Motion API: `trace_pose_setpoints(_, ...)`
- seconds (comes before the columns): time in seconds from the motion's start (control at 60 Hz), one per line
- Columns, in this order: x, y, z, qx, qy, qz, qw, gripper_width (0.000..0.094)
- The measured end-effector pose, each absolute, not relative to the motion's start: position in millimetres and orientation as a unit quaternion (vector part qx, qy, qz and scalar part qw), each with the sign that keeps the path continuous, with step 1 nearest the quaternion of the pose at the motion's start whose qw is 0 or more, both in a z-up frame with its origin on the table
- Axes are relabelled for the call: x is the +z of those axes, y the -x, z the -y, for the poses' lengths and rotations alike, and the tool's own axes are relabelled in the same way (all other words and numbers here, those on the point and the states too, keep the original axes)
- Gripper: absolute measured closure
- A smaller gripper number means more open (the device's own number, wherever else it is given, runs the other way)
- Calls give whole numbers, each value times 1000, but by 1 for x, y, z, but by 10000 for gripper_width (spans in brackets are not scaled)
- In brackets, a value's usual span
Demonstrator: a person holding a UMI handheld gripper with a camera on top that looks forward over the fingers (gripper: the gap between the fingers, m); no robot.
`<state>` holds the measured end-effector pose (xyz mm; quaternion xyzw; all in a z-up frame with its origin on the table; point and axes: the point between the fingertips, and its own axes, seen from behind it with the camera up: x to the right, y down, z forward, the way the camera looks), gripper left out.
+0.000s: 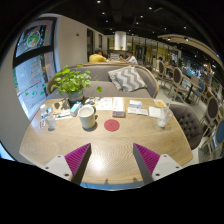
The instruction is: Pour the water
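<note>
My gripper is open and empty, its two magenta pads wide apart above the near part of a light wooden table. Beyond the fingers a white mug stands on the table, with a round red coaster just to its right. Small clear bottles or glasses stand at the table's left end. Nothing lies between the fingers.
A potted green plant stands at the table's far left. Papers and booklets and small items lie across the far side. A grey sofa with a patterned cushion is behind, and a chair at the right.
</note>
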<state>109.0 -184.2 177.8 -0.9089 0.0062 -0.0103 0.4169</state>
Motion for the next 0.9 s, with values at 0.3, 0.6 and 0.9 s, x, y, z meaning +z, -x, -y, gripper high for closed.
trace_pose_setpoints(0.3, 132, -15, 181, 9, 925, 19, 380, 79)
trace_pose_setpoints(0.6, 98, 138, 150, 38, 920, 30, 388, 74)
trace_pose_setpoints(0.9, 81, 250, 40, 67, 887, 46, 454, 72)
